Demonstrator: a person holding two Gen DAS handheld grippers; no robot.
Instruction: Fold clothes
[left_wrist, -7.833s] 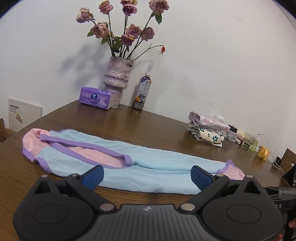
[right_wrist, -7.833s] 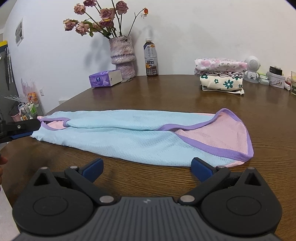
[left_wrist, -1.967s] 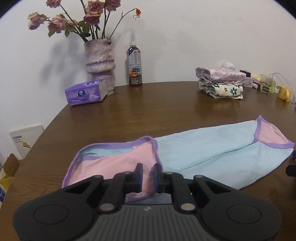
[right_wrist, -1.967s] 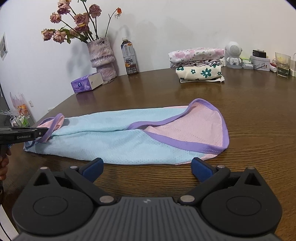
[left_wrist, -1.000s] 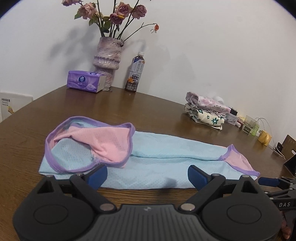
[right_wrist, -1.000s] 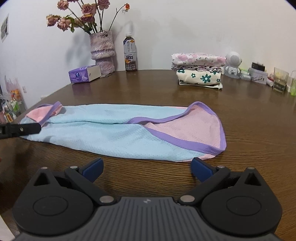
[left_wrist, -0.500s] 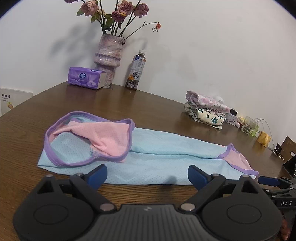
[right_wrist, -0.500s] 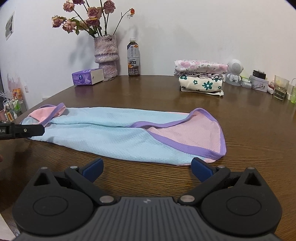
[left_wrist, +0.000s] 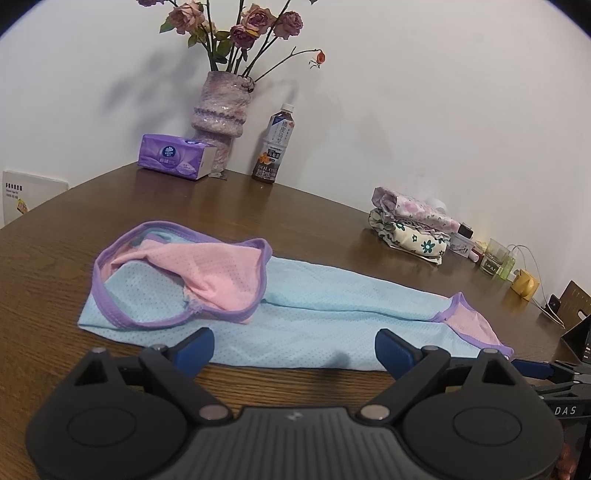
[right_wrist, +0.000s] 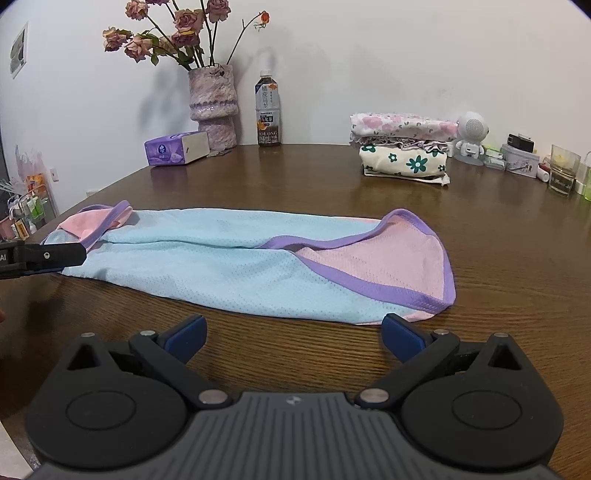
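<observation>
Two low wrist views (fisheye) facing across the table (left_wrist: 295, 206), near, sharing the garment (right_wrist: 229, 266)

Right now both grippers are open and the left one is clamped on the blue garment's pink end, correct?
Not clamped. In the left wrist view the left gripper is open, with the blue garment lying free on the table. The right gripper is open too.

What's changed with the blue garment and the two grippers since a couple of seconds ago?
The left gripper, then shut on the blue garment's purple-trimmed end, has let go with that end folded over onto the blue cloth; its jaws are now open. The right gripper stayed open, and the folded stack stayed put.
</observation>
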